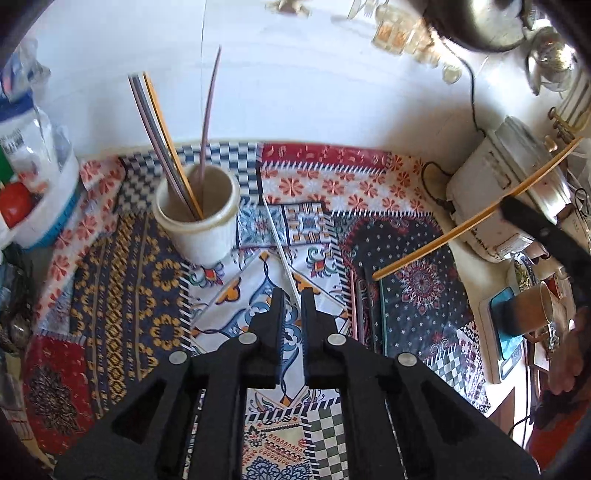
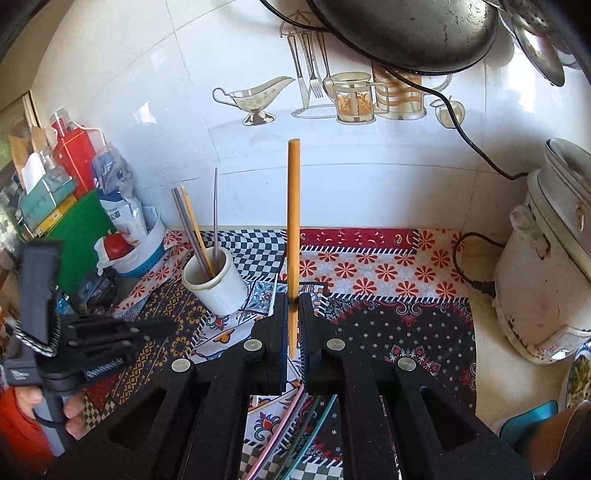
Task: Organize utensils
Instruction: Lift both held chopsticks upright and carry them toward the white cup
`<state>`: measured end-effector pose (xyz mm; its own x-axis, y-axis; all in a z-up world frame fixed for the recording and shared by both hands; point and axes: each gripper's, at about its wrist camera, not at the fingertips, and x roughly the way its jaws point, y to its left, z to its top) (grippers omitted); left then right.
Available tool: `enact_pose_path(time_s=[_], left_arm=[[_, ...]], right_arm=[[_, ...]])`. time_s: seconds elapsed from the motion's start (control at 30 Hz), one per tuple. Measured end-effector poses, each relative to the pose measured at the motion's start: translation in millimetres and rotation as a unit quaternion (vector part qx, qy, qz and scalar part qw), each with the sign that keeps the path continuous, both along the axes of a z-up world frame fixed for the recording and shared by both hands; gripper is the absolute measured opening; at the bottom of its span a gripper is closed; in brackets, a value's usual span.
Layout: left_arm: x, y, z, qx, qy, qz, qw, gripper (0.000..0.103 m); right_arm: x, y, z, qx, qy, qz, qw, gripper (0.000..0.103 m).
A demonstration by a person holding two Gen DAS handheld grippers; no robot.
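A white cup (image 1: 201, 218) stands on the patterned cloth (image 1: 122, 295) and holds several chopsticks: pink, grey and yellow. It also shows in the right wrist view (image 2: 218, 284). My left gripper (image 1: 293, 295) is nearly closed just above a white chopstick (image 1: 279, 243) lying on the cloth; contact is unclear. My right gripper (image 2: 293, 299) is shut on a yellow chopstick (image 2: 293, 221), held upright right of the cup. In the left wrist view this chopstick (image 1: 476, 218) hangs in the air at the right. Pink, dark and green chopsticks (image 1: 365, 310) lie on the cloth.
A white rice cooker (image 2: 546, 266) with a black cord stands at the right. A basket (image 2: 140, 258) with packets and bottles sits left of the cup. A dark pan (image 2: 406, 33) hangs above. A mug (image 1: 535, 306) stands on a teal pad at the right.
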<state>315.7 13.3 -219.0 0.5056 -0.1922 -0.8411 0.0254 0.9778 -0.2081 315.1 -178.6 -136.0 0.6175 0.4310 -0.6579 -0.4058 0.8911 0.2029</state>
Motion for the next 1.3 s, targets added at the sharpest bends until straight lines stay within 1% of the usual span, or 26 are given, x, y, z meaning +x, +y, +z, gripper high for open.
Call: enact_pose_path(time_s=[0.07,0.17,0.27,0.37,0.5,0.57,0.63,0.67,0.8,0.97,1.1,1.17,1.23,1.3], left_arm=[[13,-1,-20,-0.007,0.027,0.004,0.9996,0.009],[34,-6,-48,-0.014,0.063,0.008,0.9979,0.009],[54,-11,-71,-0.014,0.089,0.012,0.9958,0.009],[74,-15,-89,-0.015,0.108,0.014,0.9939,0.009],[100,-16,-109,-0.004,0.129,0.021,0.9914,0.009],[110,-16,-117,-0.004,0.139,0.024,0.99,0.009],[117,-17,-122,0.002,0.141,0.024,0.9897,0.009],[119,-19,-121,0.006,0.134,0.022,0.9907,0.009],[125,-25,-121,0.024,0.129,0.009,0.9913,0.009],[130,-32,-121,0.05,0.123,0.009,0.9911,0.007],[135,-45,-121,0.079,0.116,-0.004,0.99,0.007],[137,-48,-121,0.081,0.116,-0.004,0.99,0.006],[137,-45,-121,0.072,0.12,0.0,0.9901,0.003],[135,-42,-121,0.062,0.13,-0.001,0.9897,0.003]], right_arm=[[3,-1,1,0.0,-0.001,-0.002,1.0,0.005],[8,-5,3,-0.001,-0.004,-0.005,1.0,0.005],[15,-9,3,-0.004,-0.004,-0.006,1.0,0.005],[22,-13,2,-0.006,-0.003,-0.007,1.0,0.005],[36,-17,-3,-0.005,0.003,-0.008,1.0,0.005],[43,-19,-7,-0.003,0.008,-0.009,1.0,0.005],[50,-20,-10,-0.001,0.013,-0.009,1.0,0.005],[53,-20,-12,0.001,0.016,-0.009,1.0,0.005],[66,-18,-17,0.005,0.024,-0.006,1.0,0.005],[77,-11,-17,0.006,0.02,-0.002,1.0,0.005],[78,-9,-16,0.008,0.016,-0.002,1.0,0.005],[78,-10,-15,0.007,0.015,-0.004,1.0,0.005],[75,-12,-14,0.007,0.015,-0.006,1.0,0.005],[72,-15,-12,0.005,0.014,-0.009,1.0,0.005]])
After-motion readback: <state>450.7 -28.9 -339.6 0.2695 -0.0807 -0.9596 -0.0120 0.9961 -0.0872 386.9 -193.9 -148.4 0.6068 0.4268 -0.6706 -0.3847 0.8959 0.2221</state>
